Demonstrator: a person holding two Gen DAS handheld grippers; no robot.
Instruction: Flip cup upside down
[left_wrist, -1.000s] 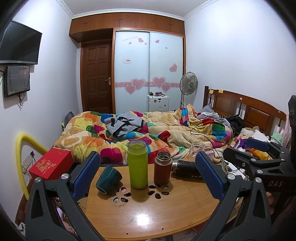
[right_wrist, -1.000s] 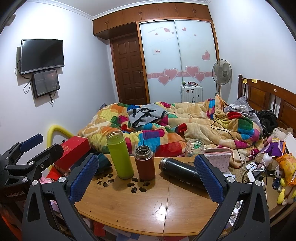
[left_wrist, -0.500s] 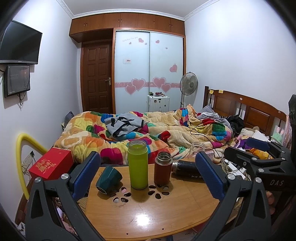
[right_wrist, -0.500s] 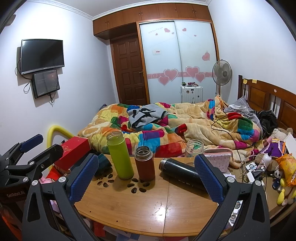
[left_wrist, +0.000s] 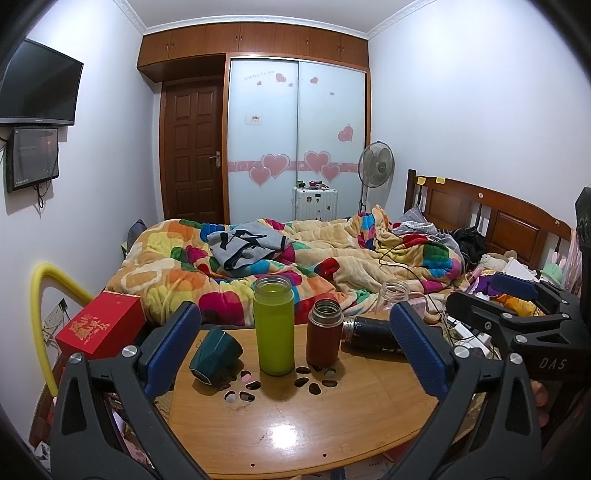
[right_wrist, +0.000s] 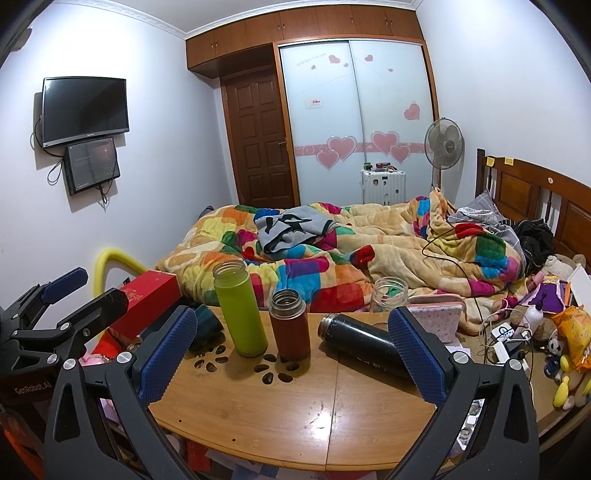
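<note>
A dark green cup (left_wrist: 216, 355) lies on its side at the left of the round wooden table (left_wrist: 295, 435), its base toward me. In the right wrist view the cup (right_wrist: 207, 325) is partly hidden behind that gripper's left finger. My left gripper (left_wrist: 295, 350) is open and empty, held back from the table's near edge. My right gripper (right_wrist: 291, 354) is open and empty, also held back. Each gripper shows at the edge of the other's view.
On the table stand an open lime-green bottle (left_wrist: 274, 325) and an open red-brown flask (left_wrist: 324, 332). A black flask (left_wrist: 369, 334) lies on its side at the right. A clear jar (right_wrist: 388, 299) stands behind it. A red box (left_wrist: 101, 325) sits left, the bed behind.
</note>
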